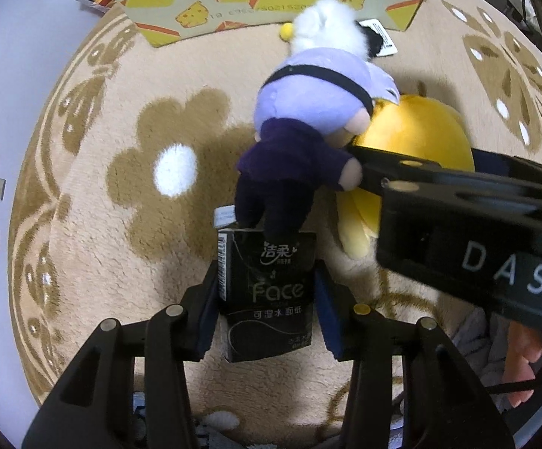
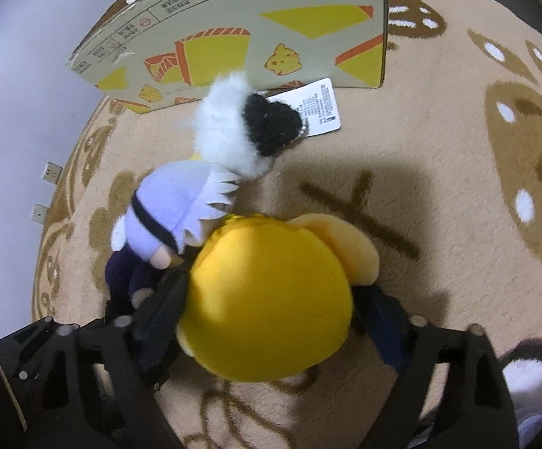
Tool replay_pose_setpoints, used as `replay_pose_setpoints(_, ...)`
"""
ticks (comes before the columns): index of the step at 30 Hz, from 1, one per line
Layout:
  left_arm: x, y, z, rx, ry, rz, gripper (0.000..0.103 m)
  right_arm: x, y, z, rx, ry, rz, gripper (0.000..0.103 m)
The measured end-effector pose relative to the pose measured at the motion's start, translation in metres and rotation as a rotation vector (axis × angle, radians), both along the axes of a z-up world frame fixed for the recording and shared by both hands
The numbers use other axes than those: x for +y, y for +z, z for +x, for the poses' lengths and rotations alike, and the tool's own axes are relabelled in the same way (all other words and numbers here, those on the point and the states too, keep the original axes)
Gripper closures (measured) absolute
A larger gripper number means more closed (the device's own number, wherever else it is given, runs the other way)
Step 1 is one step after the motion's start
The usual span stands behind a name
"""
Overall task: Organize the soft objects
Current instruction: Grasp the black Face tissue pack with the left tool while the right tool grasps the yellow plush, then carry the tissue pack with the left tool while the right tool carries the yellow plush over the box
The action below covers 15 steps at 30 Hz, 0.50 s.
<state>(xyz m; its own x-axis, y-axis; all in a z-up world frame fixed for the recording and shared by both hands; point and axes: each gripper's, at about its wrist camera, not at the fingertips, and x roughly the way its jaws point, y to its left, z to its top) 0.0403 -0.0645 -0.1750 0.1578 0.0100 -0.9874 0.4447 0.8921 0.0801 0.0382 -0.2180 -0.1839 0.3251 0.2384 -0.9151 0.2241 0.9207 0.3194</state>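
Kneeling-height views from two hand-held grippers show soft things being gathered on a beige flowered rug (image 1: 95, 224).

The left gripper (image 1: 267, 295) has a black tissue pack (image 1: 267, 292) upright between its fingers (image 1: 209, 299). The left pad touches the pack's side; a thin gap seems to show at the right pad, so the grip looks loose, though the fisheye angle makes this uncertain.

The right gripper (image 2: 267, 318) is clenched on a round yellow plush (image 2: 271, 292), one finger pressed into each flank of the toy. The plush fills the whole space between the fingers and bulges past their tips.

Just ahead of both sets of fingertips lies a doll (image 1: 308, 93) with white fluffy hair, a lilac top and dark purple trousers. Its legs rest on the top of the tissue pack, and its body leans against the yellow plush.

Beyond the doll, farthest from the fingers, stands a cardboard box (image 2: 241, 33) printed with yellow cheese shapes.

The step in hand appears to be carrying the plush and tissues toward the box. The next move likely calls for lifting the plush clear of the doll, and tightening on the pack before raising it.
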Motion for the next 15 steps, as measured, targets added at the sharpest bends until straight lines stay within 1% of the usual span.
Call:
replay_pose_setpoints(2, 0.001, 0.004, -0.002, -0.014, 0.008, -0.004, 0.059, 0.002, 0.004, -0.001, -0.019, 0.008, -0.001, 0.027)
replay_pose_setpoints(6, 0.007, 0.014, -0.001, -0.055, 0.026, -0.017, 0.059, 0.004, 0.009, -0.002, -0.043, 0.013, -0.020, 0.036)
replay_pose_setpoints(8, 0.010, 0.021, -0.001, -0.086, 0.034, -0.026, 0.059, 0.003, 0.015, -0.004, -0.065, 0.004, -0.032, 0.042)
replay_pose_setpoints(12, 0.013, 0.035, 0.001, -0.142, 0.048, -0.056, 0.059, -0.002, 0.021, -0.007, -0.087, -0.010, -0.074, 0.047)
replay_pose_setpoints(15, 0.014, 0.045, 0.001, -0.194, 0.062, -0.072, 0.059, -0.010, 0.026, -0.011, -0.097, -0.037, -0.068, 0.049)
